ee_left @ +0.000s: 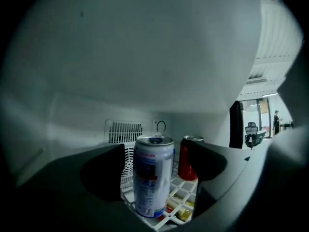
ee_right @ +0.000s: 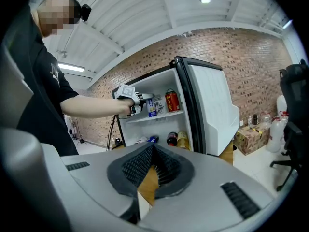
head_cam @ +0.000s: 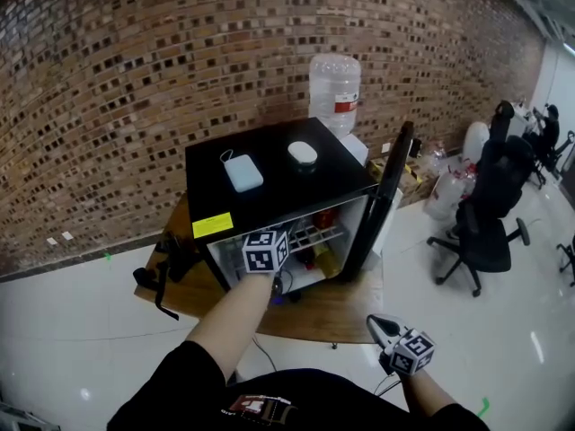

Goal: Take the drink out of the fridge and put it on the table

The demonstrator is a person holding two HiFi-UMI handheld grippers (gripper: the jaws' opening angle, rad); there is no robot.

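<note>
A silver and blue drink can [ee_left: 153, 178] stands on the white wire shelf [ee_left: 186, 193] inside the open mini fridge [head_cam: 278, 182]. My left gripper [ee_left: 154, 166] reaches into the fridge with its jaws open, one on each side of the can, a gap showing at both sides. A red can [ee_left: 189, 157] stands just behind, to the right. The right gripper view shows the left gripper [ee_right: 140, 100] at the upper shelf beside the silver can [ee_right: 151, 108]. My right gripper [head_cam: 379, 326] hangs low over the wooden table's [head_cam: 332, 311] front edge, shut and empty.
The fridge door [head_cam: 388, 191] stands open to the right. Bottles [ee_right: 177, 139] lie on the lower shelf. On the fridge's black top are a pale blue pack [head_cam: 243, 171] and a white round thing [head_cam: 303, 153]. Black gear [head_cam: 171, 263] sits at the table's left; an office chair [head_cam: 481, 223] stands right.
</note>
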